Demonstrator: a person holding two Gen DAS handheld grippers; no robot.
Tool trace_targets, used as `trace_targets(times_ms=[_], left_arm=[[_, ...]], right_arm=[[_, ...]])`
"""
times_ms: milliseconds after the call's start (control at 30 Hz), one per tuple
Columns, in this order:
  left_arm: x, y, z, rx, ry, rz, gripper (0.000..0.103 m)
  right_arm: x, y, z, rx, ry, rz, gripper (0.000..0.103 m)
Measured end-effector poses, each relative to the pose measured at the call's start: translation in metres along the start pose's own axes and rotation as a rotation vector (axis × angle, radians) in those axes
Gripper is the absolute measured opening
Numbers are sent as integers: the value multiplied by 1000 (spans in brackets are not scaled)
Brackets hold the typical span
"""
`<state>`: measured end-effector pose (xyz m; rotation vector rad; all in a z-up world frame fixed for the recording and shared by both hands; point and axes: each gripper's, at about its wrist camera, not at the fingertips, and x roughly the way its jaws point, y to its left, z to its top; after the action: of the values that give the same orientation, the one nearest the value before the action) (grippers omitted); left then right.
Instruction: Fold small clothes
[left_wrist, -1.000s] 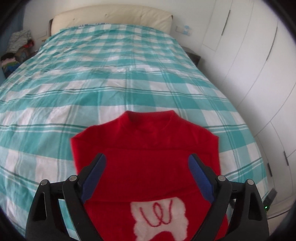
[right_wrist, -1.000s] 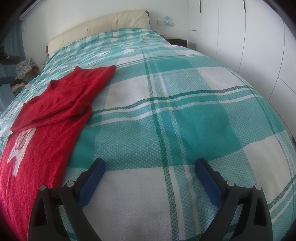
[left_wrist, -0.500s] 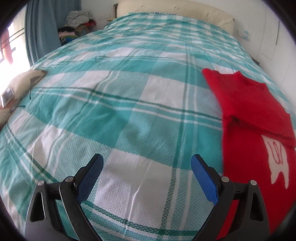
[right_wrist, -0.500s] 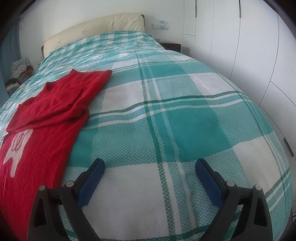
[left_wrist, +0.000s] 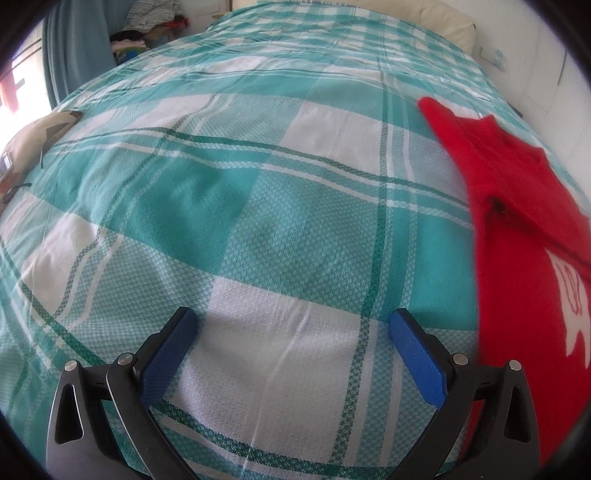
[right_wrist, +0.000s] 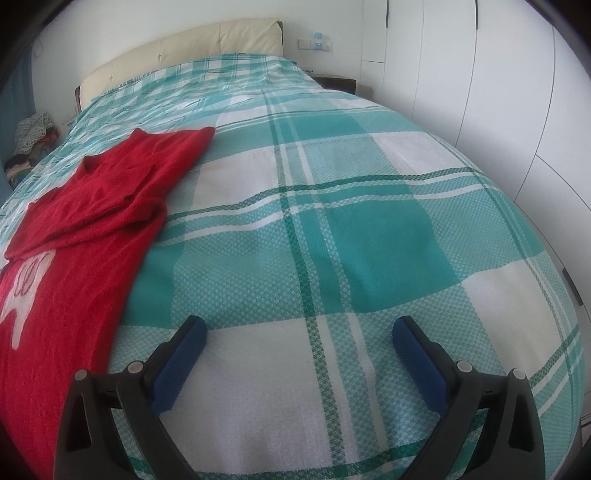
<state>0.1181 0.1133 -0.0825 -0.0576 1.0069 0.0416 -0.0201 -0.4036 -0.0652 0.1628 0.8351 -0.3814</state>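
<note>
Both grippers, left (left_wrist: 293, 323) and right (right_wrist: 299, 330), fingers released, flank the red sweater (right_wrist: 92, 206).

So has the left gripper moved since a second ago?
Yes. The left gripper swung left off the red sweater, which was between its jaws and now lies at its right, over bare checked bedspread.

The left tool (left_wrist: 293, 323) and the right tool (right_wrist: 299, 330) look alike: black, curved arms with triangular cut-outs, round silver screws at the joints, and flat, textured blue pads (left_wrist: 417, 360) inside each finger.
</note>
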Motion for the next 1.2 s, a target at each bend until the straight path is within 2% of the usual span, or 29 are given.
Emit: trace_targets(times_ms=[1200], left_arm=[[4, -8, -1, 52, -5, 57, 103]], right_arm=[[5, 3, 0, -12, 15, -10, 103]])
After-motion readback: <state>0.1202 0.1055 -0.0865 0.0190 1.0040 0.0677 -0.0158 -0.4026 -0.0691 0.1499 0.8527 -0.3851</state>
